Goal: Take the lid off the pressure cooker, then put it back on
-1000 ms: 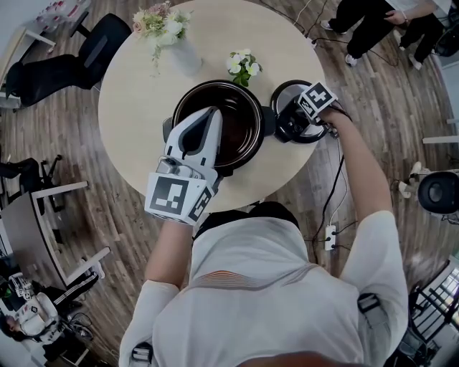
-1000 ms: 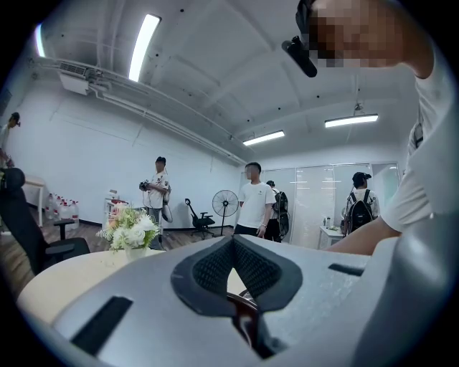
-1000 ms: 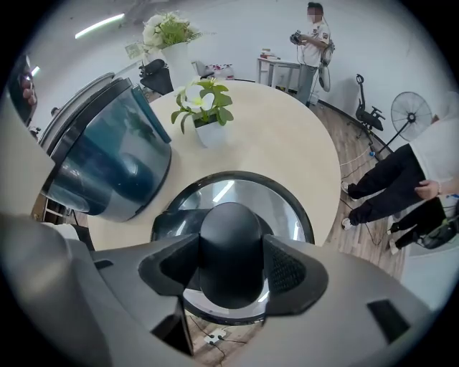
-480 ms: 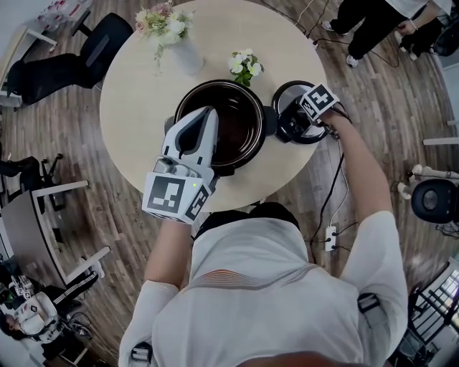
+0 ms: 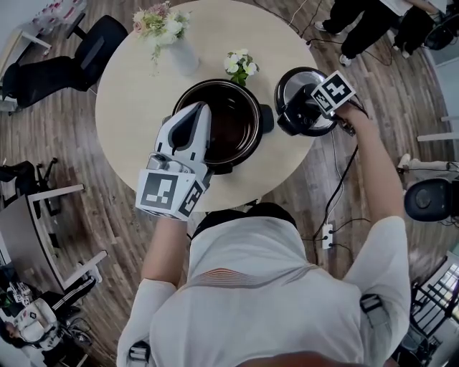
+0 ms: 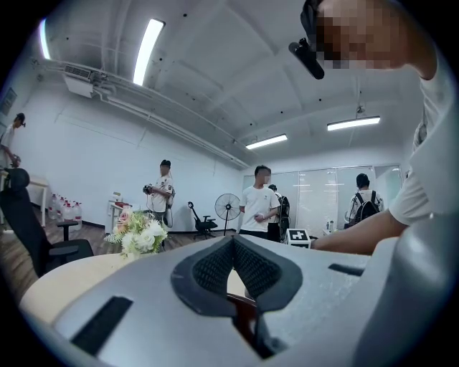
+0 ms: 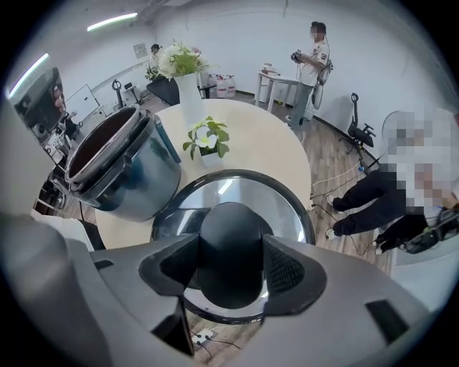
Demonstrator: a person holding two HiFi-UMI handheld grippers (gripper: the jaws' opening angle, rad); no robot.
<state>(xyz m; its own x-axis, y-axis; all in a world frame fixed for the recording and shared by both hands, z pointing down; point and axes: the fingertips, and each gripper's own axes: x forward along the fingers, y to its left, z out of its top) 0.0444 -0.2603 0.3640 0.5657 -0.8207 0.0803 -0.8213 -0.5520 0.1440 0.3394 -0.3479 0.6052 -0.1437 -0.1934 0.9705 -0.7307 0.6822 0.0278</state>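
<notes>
The lid [image 5: 290,84] is off the pot [image 5: 237,87] and sits in the right claw [image 5: 301,115], to the pot's right, over the desk's [image 5: 129,93] right edge. In the right gripper view the claw [image 7: 231,261] points steeply down and its two pads are clamped on either side of the lid's black knob [image 7: 231,244]. The shiny lid [image 7: 237,188] is level below them, its near rim out past the desk [image 7: 265,136] and over the wood floor. The pot [image 7: 122,168] stands open just left of the lid, not touching it, with its dark inside bare.

The left claw [image 5: 201,109] lies level across the pot's near-left rim. In its own view the claw [image 6: 233,258] is closed, pads together with nothing between them, and a dark strip of the pot shows just under them. I cannot tell whether it touches the rim.

Behind the pot stand a small bunch of white flowers [image 5: 242,66] and, further back and left, a vase [image 5: 176,43] of flowers. A black chair [image 5: 64,64] stands left of the desk. A cable [image 5: 344,179] runs from the right hand down to a power strip [image 5: 327,235] on the floor. People [image 5: 373,21] stand at the top right.
</notes>
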